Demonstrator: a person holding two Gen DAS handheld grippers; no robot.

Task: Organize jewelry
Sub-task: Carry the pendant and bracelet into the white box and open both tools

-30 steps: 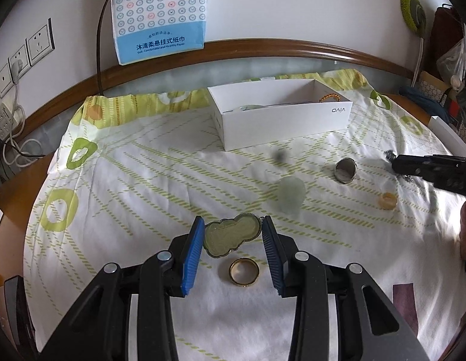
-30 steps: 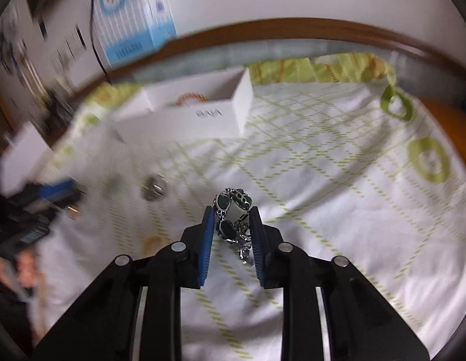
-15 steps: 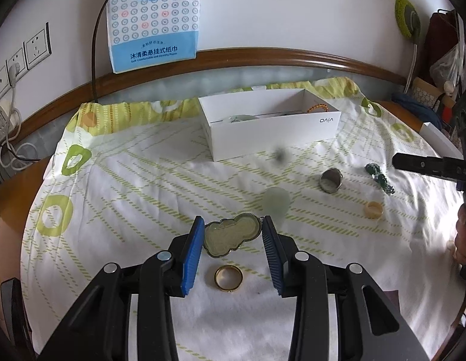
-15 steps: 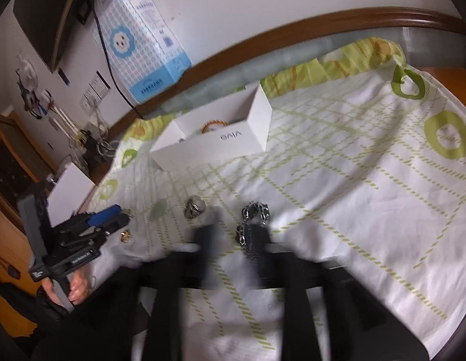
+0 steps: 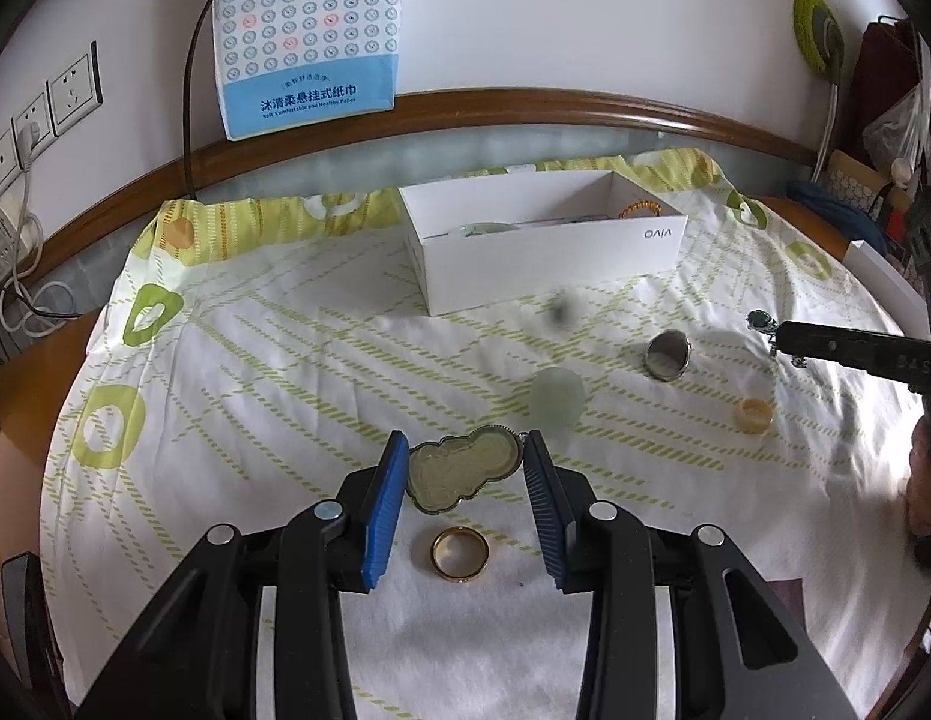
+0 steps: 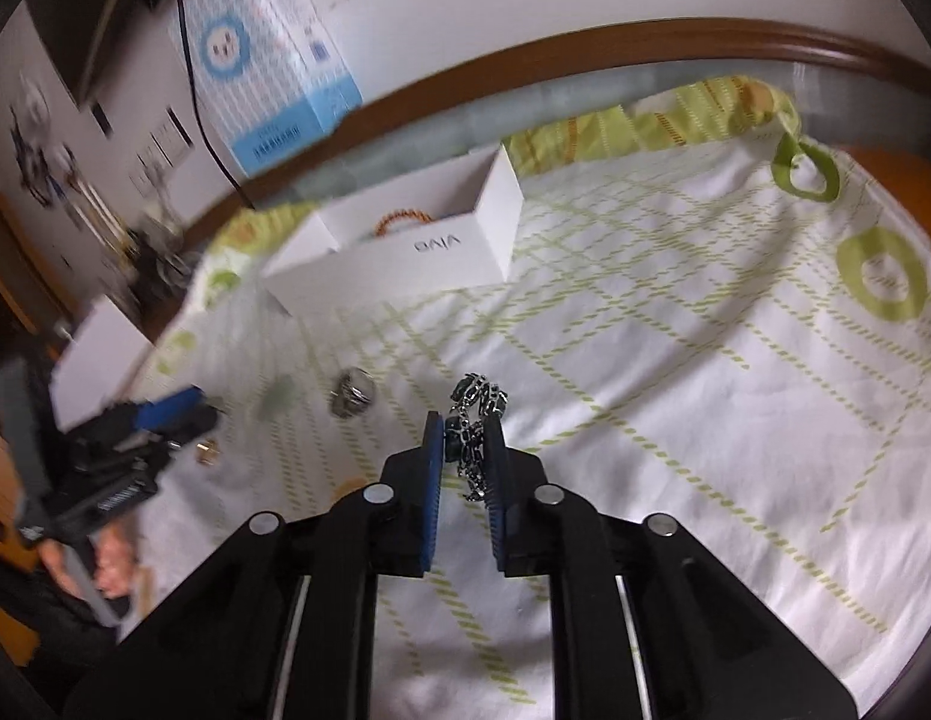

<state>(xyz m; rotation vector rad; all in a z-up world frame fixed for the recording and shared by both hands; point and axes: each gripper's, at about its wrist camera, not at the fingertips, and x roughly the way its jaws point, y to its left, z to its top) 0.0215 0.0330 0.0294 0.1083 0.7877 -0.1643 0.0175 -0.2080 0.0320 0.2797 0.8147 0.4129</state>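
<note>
The left gripper is wide apart and low over the cloth, its blue pads on both sides of the pendant but not touching it; a gold ring lies just behind, at 6 o'clock from the pendant. The right gripper is clamped on the bracelet, whose links hang out past the pads. Farther, at 11 o'clock from this gripper, lies a silver ring, and a small amber ring is at 3 o'clock in the left view. Farthest, at 12 o'clock, stands the open white box with orange beads inside. I judge the step is to carry the bracelet to the box: keep the grip firm, lift high enough that the loose links clear the wall, and open only over the inside.
</note>
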